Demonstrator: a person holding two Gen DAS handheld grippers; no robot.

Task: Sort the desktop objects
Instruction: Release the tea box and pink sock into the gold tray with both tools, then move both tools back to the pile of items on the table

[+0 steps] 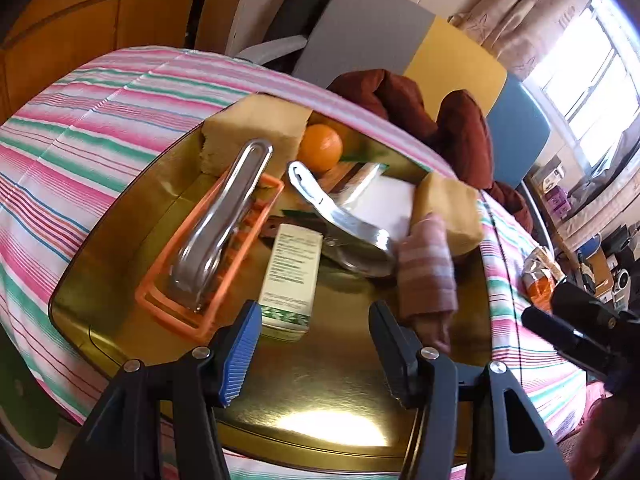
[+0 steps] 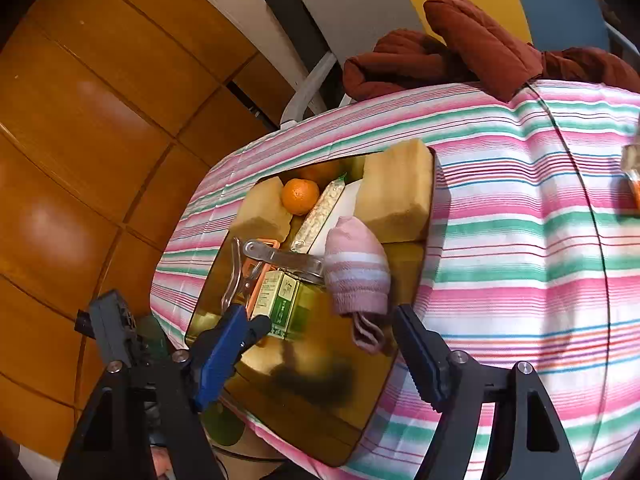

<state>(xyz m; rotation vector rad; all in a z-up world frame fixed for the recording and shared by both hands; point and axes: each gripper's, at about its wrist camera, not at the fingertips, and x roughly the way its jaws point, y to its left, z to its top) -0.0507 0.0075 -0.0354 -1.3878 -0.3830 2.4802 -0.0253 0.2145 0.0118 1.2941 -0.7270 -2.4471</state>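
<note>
A gold tray (image 1: 320, 400) (image 2: 280, 412) lies on a striped tablecloth. On it are two yellow sponges (image 1: 252, 128) (image 1: 448, 208), an orange (image 1: 320, 147) (image 2: 300, 196), a metal clip (image 1: 220, 216) lying in an orange plastic frame (image 1: 160, 296), a second metal clip (image 1: 340, 216), a green-and-white box (image 1: 290, 276) (image 2: 280, 296) and a pink striped sock (image 1: 426, 272) (image 2: 356, 272). My left gripper (image 1: 316, 356) hangs open over the tray's near part, with the box just beyond its left finger. My right gripper (image 2: 320, 360) is open too. The sock's cuff lies ahead between its fingers, untouched.
The pink, green and white tablecloth (image 2: 520, 240) covers a round table. A red-brown jacket (image 2: 460, 48) lies on a chair past the far edge. A white box (image 1: 392, 204) and a clear packet (image 2: 320, 212) sit between the sponges. Wooden floor (image 2: 80, 160) shows on the left.
</note>
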